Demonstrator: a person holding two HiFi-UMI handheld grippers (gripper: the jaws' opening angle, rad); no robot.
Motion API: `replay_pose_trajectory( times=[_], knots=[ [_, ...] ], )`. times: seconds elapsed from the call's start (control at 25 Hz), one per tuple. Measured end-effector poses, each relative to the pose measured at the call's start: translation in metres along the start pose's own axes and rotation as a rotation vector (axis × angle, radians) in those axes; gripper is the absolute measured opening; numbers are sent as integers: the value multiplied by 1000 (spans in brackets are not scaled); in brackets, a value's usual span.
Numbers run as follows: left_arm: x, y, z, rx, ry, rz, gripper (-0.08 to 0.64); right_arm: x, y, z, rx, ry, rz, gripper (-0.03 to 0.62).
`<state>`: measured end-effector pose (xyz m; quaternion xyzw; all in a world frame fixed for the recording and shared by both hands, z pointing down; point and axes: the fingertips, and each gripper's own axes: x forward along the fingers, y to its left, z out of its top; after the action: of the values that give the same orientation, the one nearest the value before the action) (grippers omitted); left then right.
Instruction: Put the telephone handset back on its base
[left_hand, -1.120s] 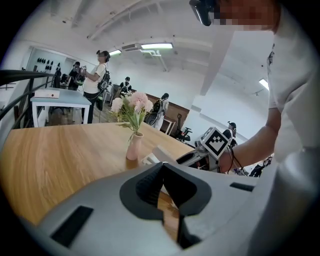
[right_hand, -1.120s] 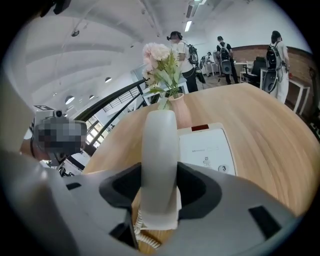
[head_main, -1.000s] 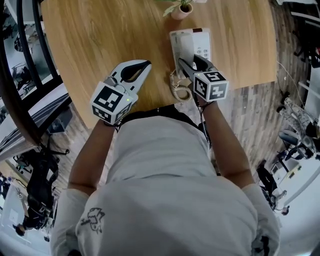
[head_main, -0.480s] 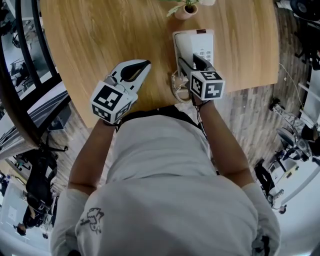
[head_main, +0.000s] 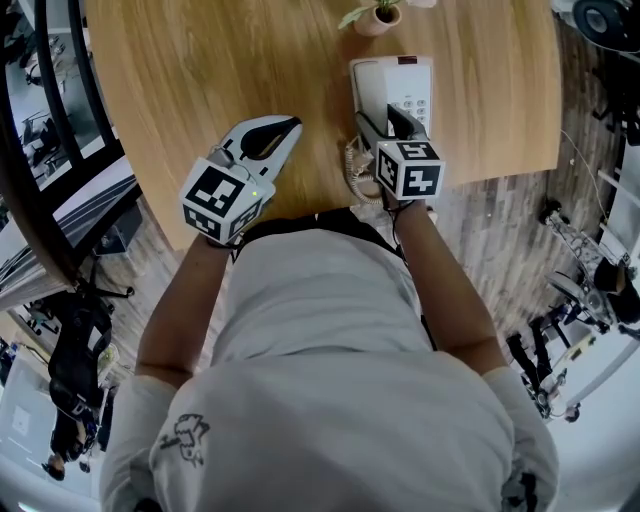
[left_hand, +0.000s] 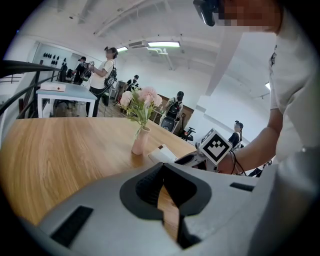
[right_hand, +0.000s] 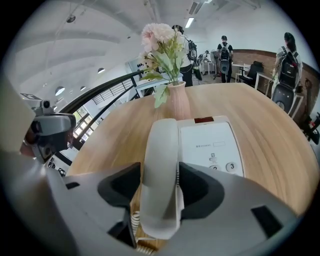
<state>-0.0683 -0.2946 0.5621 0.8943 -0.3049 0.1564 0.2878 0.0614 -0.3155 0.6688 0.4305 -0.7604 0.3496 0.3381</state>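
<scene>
**Handset (right_hand: 160, 165) back on base (right_hand: 207, 142), right jaws easing off**

The handset lies on its base. The right gripper (head_main: 388, 122) straddles it — jaws just opening, pads barely clear. The left gripper (head_main: 285, 130) hovers over the table (head_main: 200, 80), jaws together, empty.

Left gripper (head_main: 290, 128) angled gently down, jaws together, empty, right gripper (head_main: 388, 118) pitched steeply down — jaws just been opening, handset (right_hand: 160, 165) between them

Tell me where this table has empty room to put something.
The table is bare left of the telephone and vase, beyond the left claw, and a smaller patch right of the telephone. Crowded: the handset, right claw just opening around it, and coiled cord.
</scene>
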Motion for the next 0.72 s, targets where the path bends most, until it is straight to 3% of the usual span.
replay_pose_trajectory(
  times=[0.32,0.72],
  knots=[
    [2,-29,4,45,-3,0,6,-35,-3,4,-38,-72,10,267],
    [-7,-112,16,108,-72,37,6,-133,8,-3,-187,-202,59,257]
  ],
)
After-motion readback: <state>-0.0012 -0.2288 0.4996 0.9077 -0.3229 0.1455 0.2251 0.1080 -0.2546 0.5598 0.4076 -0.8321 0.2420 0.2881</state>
